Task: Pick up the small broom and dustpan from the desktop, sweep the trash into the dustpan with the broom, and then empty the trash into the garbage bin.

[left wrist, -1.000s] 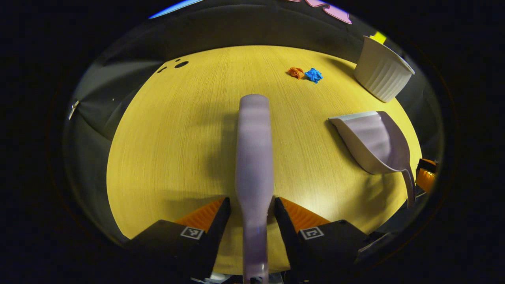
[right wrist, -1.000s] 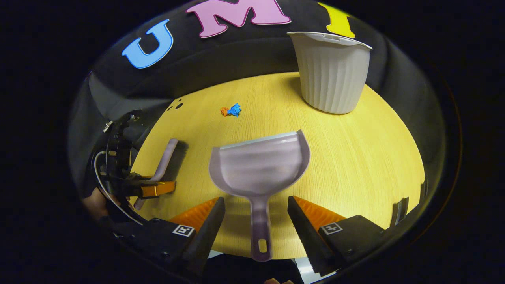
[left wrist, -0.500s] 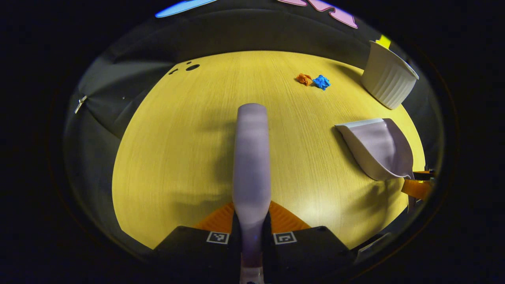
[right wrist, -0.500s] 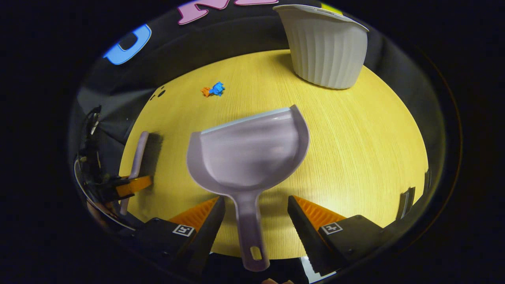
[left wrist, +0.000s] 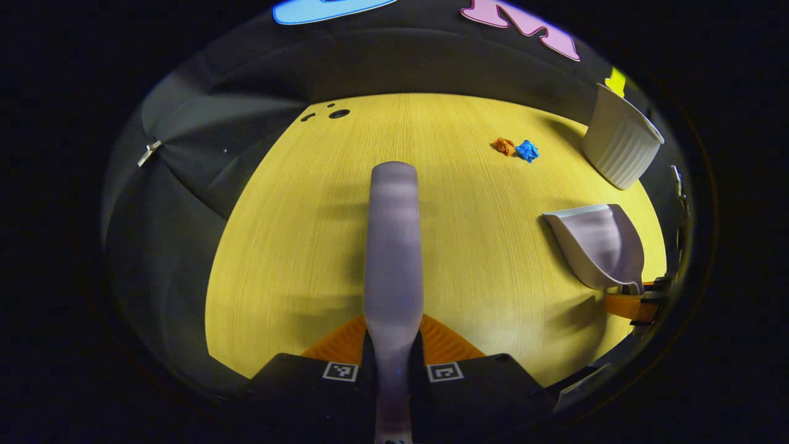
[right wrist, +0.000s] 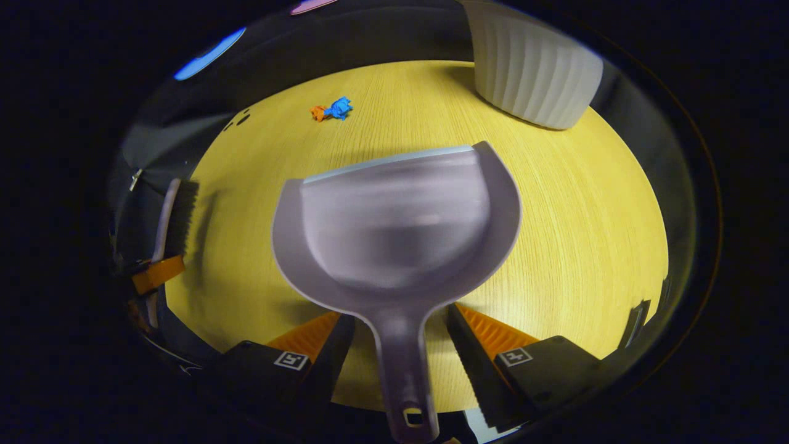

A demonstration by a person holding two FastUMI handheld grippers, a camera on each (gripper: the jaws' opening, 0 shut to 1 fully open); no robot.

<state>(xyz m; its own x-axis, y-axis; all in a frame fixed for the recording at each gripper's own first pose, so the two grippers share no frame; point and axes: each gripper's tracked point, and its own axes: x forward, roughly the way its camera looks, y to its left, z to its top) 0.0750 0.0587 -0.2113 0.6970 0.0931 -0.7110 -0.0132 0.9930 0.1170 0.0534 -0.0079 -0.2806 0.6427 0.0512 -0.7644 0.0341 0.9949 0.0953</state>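
The left gripper (left wrist: 392,364) is clamped on the broom (left wrist: 393,246) handle above the desktop (left wrist: 296,234). The right gripper (right wrist: 397,345) has its fingers apart, either side of the dustpan (right wrist: 394,228) handle. 2 trash scraps (right wrist: 331,110) lie near the far edge, the garbage bin (right wrist: 536,74) at the far right corner.

A second ago my left claw (left wrist: 393,351) stood open around the broom (left wrist: 392,246) handle; now both fingers pinch it. My right claw (right wrist: 397,345) has moved forward, so the dustpan (right wrist: 394,228) looms larger and its handle runs between the still-spread fingers, untouched.
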